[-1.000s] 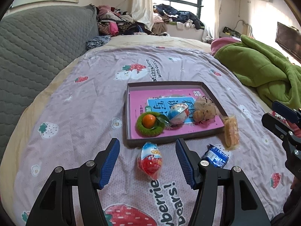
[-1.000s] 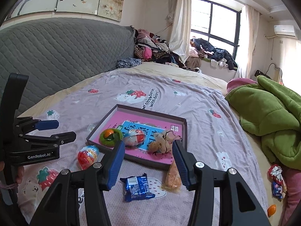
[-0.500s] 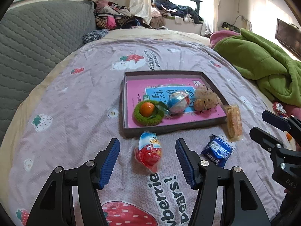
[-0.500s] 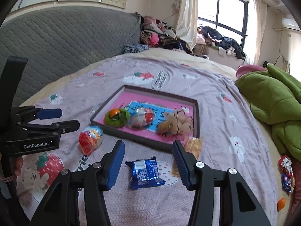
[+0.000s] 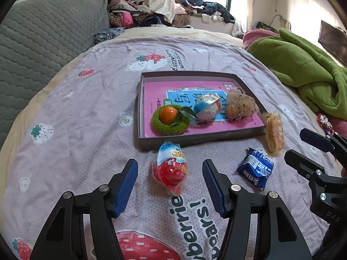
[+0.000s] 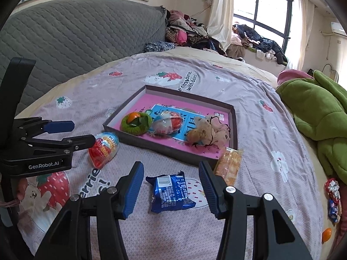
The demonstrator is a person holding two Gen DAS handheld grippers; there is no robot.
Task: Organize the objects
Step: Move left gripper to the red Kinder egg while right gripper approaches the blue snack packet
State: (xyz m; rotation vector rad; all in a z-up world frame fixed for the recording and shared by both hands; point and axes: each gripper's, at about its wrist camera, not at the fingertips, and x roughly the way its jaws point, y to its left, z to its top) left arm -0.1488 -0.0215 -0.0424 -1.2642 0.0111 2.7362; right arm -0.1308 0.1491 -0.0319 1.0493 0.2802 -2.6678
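Claws lower, strawberry bedspread [image 5: 91,117], green blanket [image 5: 303,65]

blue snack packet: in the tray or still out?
Out. The blue snack packet lies on the bedspread, in front of the tray and apart from it, between the right tool's open fingers, untouched.

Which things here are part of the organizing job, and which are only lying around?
Job: box; red egg toy; blue snack packet; orange snack bar.
Lying around: green blanket; clothes pile; grey headboard.
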